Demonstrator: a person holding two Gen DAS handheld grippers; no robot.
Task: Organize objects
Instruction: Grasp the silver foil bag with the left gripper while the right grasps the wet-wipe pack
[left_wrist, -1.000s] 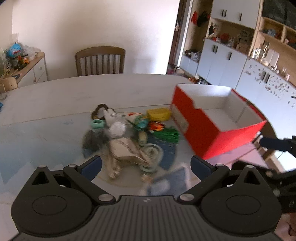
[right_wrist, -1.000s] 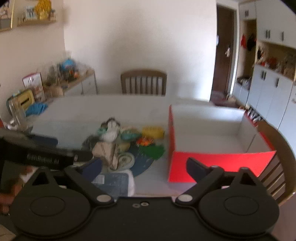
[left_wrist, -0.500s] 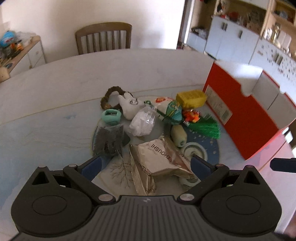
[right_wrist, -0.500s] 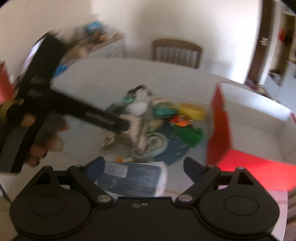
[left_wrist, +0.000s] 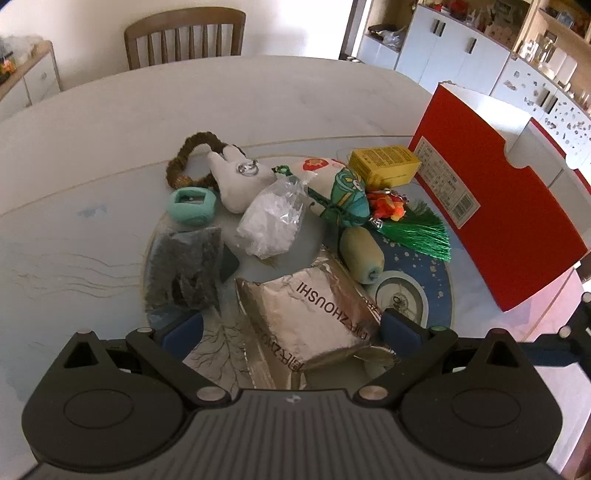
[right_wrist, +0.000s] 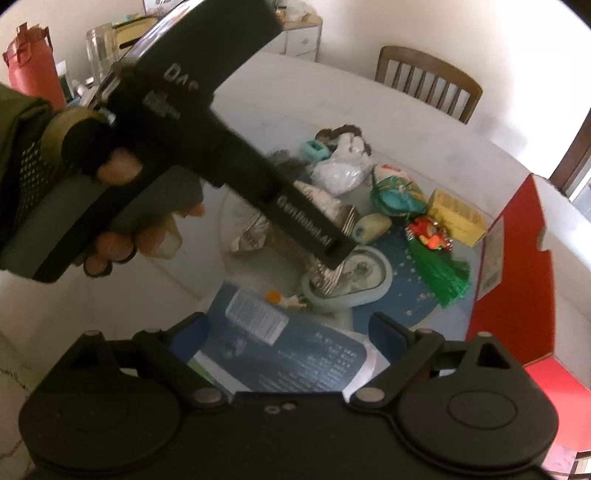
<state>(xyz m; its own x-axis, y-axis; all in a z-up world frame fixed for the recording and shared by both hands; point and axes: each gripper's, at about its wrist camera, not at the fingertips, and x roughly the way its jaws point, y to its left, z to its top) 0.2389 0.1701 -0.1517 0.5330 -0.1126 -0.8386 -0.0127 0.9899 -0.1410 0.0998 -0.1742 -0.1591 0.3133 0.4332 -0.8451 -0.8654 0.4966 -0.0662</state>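
Note:
A pile of small objects lies on the round table: a silver foil packet, a clear bag of white stuff, a dark mesh pouch, a white plush, a teal sharpener, a yellow box, a green tassel. My left gripper is open, its fingers on either side of the foil packet. My right gripper is open above a blue booklet. An open red box stands at the right.
The left gripper's body and the hand holding it fill the upper left of the right wrist view. A wooden chair stands at the far side of the table. White cabinets line the right wall. A teal tape dispenser lies by the booklet.
Both grippers have moved down and forward toward the pile. The left one now straddles the foil packet; the right one has swung left over the blue booklet.

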